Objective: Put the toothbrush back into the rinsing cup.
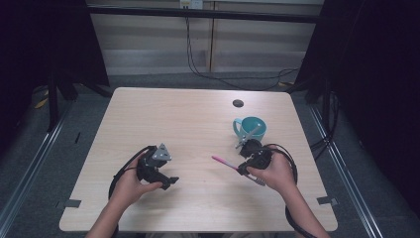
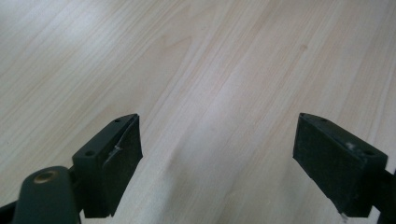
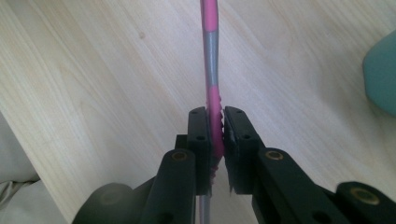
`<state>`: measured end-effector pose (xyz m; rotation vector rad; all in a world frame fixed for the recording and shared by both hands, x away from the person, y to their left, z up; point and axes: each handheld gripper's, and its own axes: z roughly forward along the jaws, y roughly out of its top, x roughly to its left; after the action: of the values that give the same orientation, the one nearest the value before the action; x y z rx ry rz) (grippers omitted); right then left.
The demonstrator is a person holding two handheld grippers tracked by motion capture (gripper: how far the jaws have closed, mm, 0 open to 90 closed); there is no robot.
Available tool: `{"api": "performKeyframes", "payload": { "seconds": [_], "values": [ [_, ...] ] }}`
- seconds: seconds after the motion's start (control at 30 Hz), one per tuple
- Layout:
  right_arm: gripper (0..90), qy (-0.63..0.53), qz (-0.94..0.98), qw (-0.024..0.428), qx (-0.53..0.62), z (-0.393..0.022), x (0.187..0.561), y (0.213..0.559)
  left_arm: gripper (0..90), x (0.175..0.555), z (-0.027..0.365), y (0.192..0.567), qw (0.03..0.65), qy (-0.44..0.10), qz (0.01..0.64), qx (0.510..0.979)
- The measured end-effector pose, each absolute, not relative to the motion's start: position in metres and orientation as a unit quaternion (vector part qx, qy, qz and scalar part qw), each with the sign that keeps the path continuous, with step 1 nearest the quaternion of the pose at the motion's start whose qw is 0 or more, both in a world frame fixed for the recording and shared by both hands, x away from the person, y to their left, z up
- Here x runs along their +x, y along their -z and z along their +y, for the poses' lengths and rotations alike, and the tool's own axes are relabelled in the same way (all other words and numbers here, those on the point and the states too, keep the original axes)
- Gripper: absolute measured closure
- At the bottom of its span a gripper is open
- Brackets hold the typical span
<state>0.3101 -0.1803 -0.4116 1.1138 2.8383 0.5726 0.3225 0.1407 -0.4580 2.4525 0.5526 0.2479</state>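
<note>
On the left of the light wooden table [image 1: 198, 119] we see the left hand [image 1: 126, 186] holding the left gripper [image 1: 168, 182] near the near edge, its grey three-cornered plate [image 1: 161, 153] on top. In the left gripper view its two black jaws stand wide apart, with bare wood grain between them.

Moving right, we come to a slim pen [image 1: 224, 162] just right of the table's middle. It is pink with a grey band; in the right gripper view the pen [image 3: 211, 70] runs straight away from the jaws, pink at the far end, grey in the middle, pink again with a ribbed grip where it is held. The right gripper [image 3: 215, 140] has its jaws pressed together on that ribbed part, and a grey stub pokes out below them.

The right hand [image 1: 277, 173] holds this gripper [image 1: 241, 170] at the near right. Just beyond it, farther from us, a teal mug [image 1: 251, 128] stands upright on the table.
</note>
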Motion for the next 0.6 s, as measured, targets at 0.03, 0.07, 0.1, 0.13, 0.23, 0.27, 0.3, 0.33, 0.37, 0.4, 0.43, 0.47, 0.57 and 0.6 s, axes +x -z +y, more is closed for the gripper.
{"api": "performKeyframes", "payload": {
  "seconds": [0.03,0.07,0.1,0.13,0.23,0.27,0.3,0.33,0.37,0.4,0.43,0.47,0.57,0.6],
  "values": [
    [82.2,-0.186,0.914,0.020,0.360,-0.179,0.310,0.411,15.4,0.323,0.139,0.457,0.298,-0.095,0.204,0.928],
    [82.2,-0.187,0.915,0.016,0.357,-0.178,0.311,0.411,15.4,0.323,0.136,0.456,0.300,-0.095,0.202,0.928],
    [82.1,-0.191,0.914,0.013,0.357,-0.177,0.311,0.411,15.4,0.323,0.134,0.455,0.298,-0.095,0.199,0.929],
    [82.1,-0.195,0.914,0.012,0.356,-0.176,0.312,0.411,15.4,0.323,0.132,0.454,0.300,-0.096,0.199,0.928],
    [82.1,-0.190,0.917,0.014,0.350,-0.171,0.312,0.409,15.6,0.324,0.124,0.448,0.303,-0.101,0.193,0.928],
    [82.1,-0.192,0.917,0.013,0.350,-0.170,0.312,0.409,15.7,0.324,0.122,0.446,0.303,-0.103,0.188,0.929],
    [82.2,-0.194,0.916,0.011,0.350,-0.169,0.312,0.409,15.8,0.324,0.120,0.445,0.305,-0.103,0.184,0.929],
    [82.1,-0.195,0.917,0.010,0.347,-0.168,0.312,0.408,15.9,0.324,0.118,0.443,0.303,-0.104,0.178,0.930],
    [82.1,-0.195,0.918,0.010,0.346,-0.168,0.311,0.408,15.9,0.324,0.116,0.443,0.303,-0.107,0.177,0.930],
    [82.2,-0.195,0.918,0.009,0.345,-0.167,0.311,0.407,16.0,0.324,0.114,0.443,0.301,-0.107,0.174,0.931],
    [82.2,-0.192,0.919,0.010,0.344,-0.166,0.311,0.407,16.1,0.324,0.113,0.443,0.300,-0.107,0.175,0.932],
    [82.1,-0.191,0.920,0.008,0.343,-0.166,0.311,0.408,16.1,0.325,0.111,0.444,0.299,-0.108,0.176,0.932],
    [82.1,-0.191,0.920,0.004,0.343,-0.164,0.310,0.410,16.1,0.326,0.108,0.444,0.297,-0.106,0.173,0.933],
    [82.1,-0.193,0.921,0.001,0.339,-0.163,0.311,0.410,16.1,0.327,0.107,0.444,0.295,-0.106,0.171,0.934]
  ]
}}
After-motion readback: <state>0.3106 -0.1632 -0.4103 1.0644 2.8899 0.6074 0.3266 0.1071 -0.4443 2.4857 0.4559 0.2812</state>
